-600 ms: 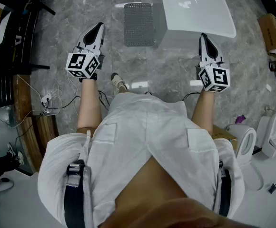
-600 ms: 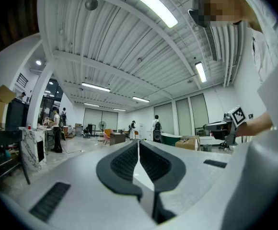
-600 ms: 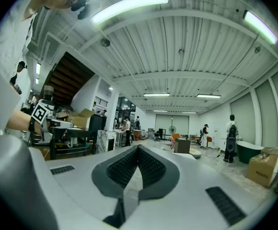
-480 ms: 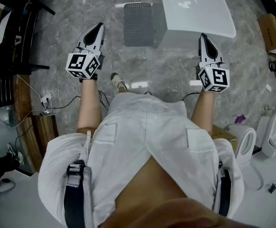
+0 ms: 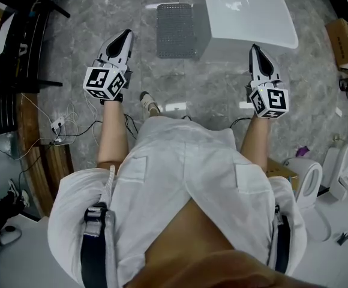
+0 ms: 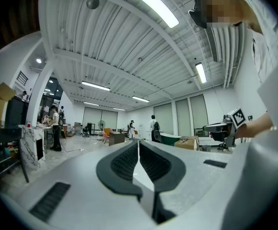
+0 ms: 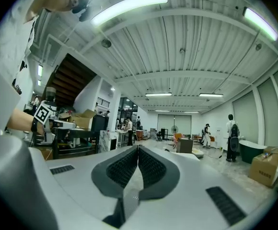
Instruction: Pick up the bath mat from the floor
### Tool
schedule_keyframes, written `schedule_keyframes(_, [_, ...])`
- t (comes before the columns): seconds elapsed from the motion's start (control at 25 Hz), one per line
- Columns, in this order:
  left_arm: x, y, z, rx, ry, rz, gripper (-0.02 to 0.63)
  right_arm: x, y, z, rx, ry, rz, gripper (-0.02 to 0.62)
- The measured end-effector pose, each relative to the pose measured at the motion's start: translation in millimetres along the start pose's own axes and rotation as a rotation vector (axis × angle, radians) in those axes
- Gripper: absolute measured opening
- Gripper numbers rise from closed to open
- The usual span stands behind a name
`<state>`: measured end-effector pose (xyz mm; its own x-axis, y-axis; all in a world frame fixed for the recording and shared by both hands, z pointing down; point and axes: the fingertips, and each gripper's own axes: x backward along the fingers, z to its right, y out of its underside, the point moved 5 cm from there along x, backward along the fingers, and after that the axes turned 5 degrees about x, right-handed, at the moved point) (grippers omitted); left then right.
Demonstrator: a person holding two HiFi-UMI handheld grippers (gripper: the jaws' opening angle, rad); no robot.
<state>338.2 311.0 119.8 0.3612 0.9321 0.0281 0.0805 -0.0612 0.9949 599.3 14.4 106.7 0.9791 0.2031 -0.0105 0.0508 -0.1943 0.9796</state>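
Note:
A grey dotted bath mat (image 5: 175, 30) lies flat on the marble floor at the top of the head view, next to a white bathtub (image 5: 249, 12). My left gripper (image 5: 123, 36) is held up in front of the person, left of and nearer than the mat, its jaws shut on nothing. My right gripper (image 5: 255, 48) is held at the same height on the right, over the tub's near edge, jaws also shut and empty. Both gripper views look level across a large hall; the left gripper (image 6: 138, 143) and right gripper (image 7: 138, 149) show their pads pressed together. The mat is not in either gripper view.
A dark wooden table (image 5: 9, 71) and cables with a power strip (image 5: 57, 125) lie at the left. A cardboard box (image 5: 345, 42) and white toilets (image 5: 309, 179) stand at the right. The person's shoe (image 5: 149, 103) is on the floor near the mat. People stand far off in the hall.
My right gripper has drifted slightly down and left. The left gripper and the mat have not moved.

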Motion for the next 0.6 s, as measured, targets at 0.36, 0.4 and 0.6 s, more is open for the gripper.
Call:
schedule_keyframes(0.36, [4,6,-11,0.023,-0.008,0.007,0.017,-16,9,-8,-0.008,-0.029,-0.024,0.029])
schedule_keyframes(0.4, [4,6,-13,0.024,-0.009,0.007,0.017,-19,11,-9,-0.01,-0.03,-0.027,0.029])
schedule_keyframes(0.6, [6,11,-33,0.031,-0.031,-0.008,0.017,-42,16,-14,-0.017,-0.035,-0.046,0.029])
